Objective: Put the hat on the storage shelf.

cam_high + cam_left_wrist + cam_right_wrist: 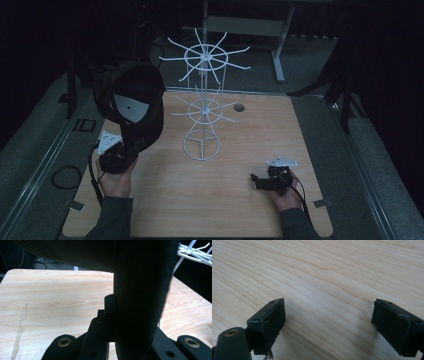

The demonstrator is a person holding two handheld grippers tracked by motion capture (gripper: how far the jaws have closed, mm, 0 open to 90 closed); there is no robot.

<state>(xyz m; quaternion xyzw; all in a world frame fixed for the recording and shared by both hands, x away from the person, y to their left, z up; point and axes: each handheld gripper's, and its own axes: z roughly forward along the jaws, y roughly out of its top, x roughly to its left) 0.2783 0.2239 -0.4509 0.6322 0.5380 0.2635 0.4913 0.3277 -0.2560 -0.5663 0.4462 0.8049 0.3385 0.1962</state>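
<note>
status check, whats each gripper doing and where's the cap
Left gripper shut on black cap, held up left of the white wire rack. Right gripper open, nothing between its fingers, low over the table. Nothing between cap and rack.

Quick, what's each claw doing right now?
Left claw: closed on the black cap, held up.
Right claw: open, nothing in it, over the table.
</note>
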